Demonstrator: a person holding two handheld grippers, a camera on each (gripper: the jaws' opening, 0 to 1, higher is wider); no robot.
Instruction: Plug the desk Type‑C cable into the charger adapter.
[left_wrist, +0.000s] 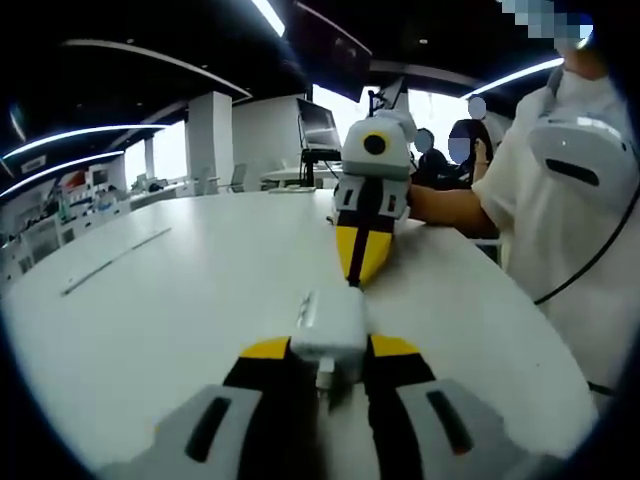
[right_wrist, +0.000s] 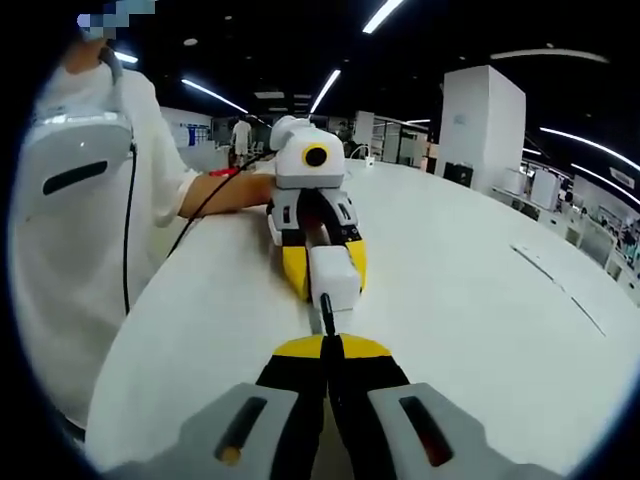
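At the bottom centre of the left gripper view, the left gripper (left_wrist: 328, 352) pinches the white charger adapter (left_wrist: 328, 330) between its yellow-tipped fingers (left_wrist: 266, 349). Facing it from the upper middle of the frame, the right gripper (left_wrist: 361, 262) points back at the adapter — its tips pressed together on a thin black cable end. Low in the right gripper view, those fingers (right_wrist: 300, 348) squeeze the Type-C cable (right_wrist: 326, 312), whose plug sits just at the adapter's near face; whether it is seated I cannot tell. Both tools hover close over the white desk (left_wrist: 180, 300). A person (right_wrist: 85, 200) in a white shirt stands along the left edge of that view, forearm reaching in — office pillars and ceiling lights beyond.
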